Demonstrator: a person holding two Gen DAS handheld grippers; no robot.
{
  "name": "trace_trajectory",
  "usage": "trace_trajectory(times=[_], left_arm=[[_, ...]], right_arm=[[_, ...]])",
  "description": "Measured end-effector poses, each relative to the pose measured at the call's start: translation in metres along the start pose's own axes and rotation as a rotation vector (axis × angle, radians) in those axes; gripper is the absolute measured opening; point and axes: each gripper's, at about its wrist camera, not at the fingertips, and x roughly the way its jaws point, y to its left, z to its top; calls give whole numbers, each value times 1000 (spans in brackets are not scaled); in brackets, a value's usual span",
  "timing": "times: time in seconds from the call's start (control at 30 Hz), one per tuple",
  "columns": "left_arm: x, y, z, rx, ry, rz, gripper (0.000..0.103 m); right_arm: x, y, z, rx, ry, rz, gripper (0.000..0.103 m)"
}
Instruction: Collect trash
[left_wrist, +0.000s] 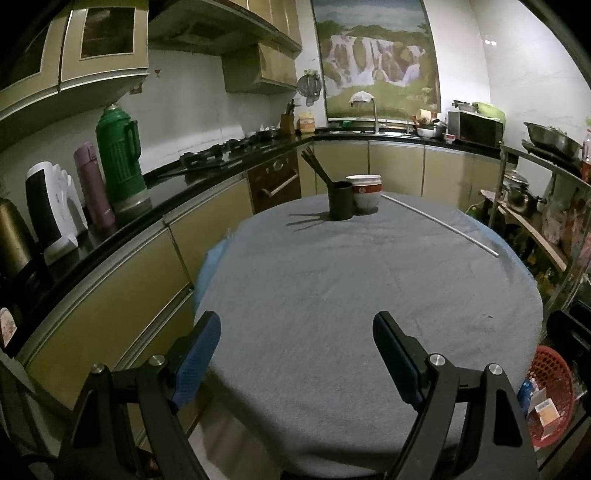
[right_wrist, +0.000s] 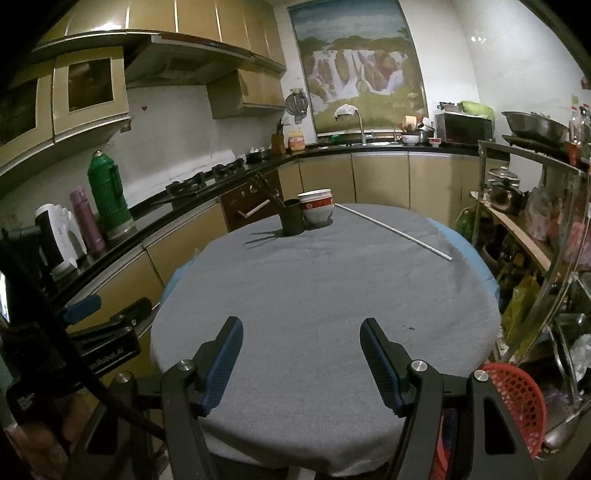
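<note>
A round table with a grey cloth (left_wrist: 351, 277) (right_wrist: 314, 288) fills both views. At its far side stand a dark cup with chopsticks (left_wrist: 340, 201) (right_wrist: 291, 221) and stacked white and red bowls (left_wrist: 365, 192) (right_wrist: 316, 210). A thin white rod (left_wrist: 439, 225) (right_wrist: 395, 230) lies at the far right. A red mesh basket (left_wrist: 554, 391) (right_wrist: 517, 402) holding small cartons stands low at the right of the table. My left gripper (left_wrist: 295, 332) and right gripper (right_wrist: 301, 338) are open and empty above the near edge. The left gripper also shows in the right wrist view (right_wrist: 107, 317).
A black counter (left_wrist: 110, 236) runs along the left with a green thermos (left_wrist: 120, 158), a pink flask (left_wrist: 92, 184) and a white kettle (left_wrist: 51, 210). A stove, sink and microwave line the back. A metal shelf rack (right_wrist: 535, 240) with pots stands at the right.
</note>
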Motion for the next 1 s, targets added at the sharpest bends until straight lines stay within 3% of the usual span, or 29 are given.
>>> trace_trajectory(times=[0.63, 1.0], left_arm=[[9, 1, 5, -7, 12, 18, 85], [50, -6, 13, -1, 52, 29, 85]], right_arm=[[13, -10, 4, 13, 10, 23, 69], [51, -18, 17, 21, 34, 33, 69]])
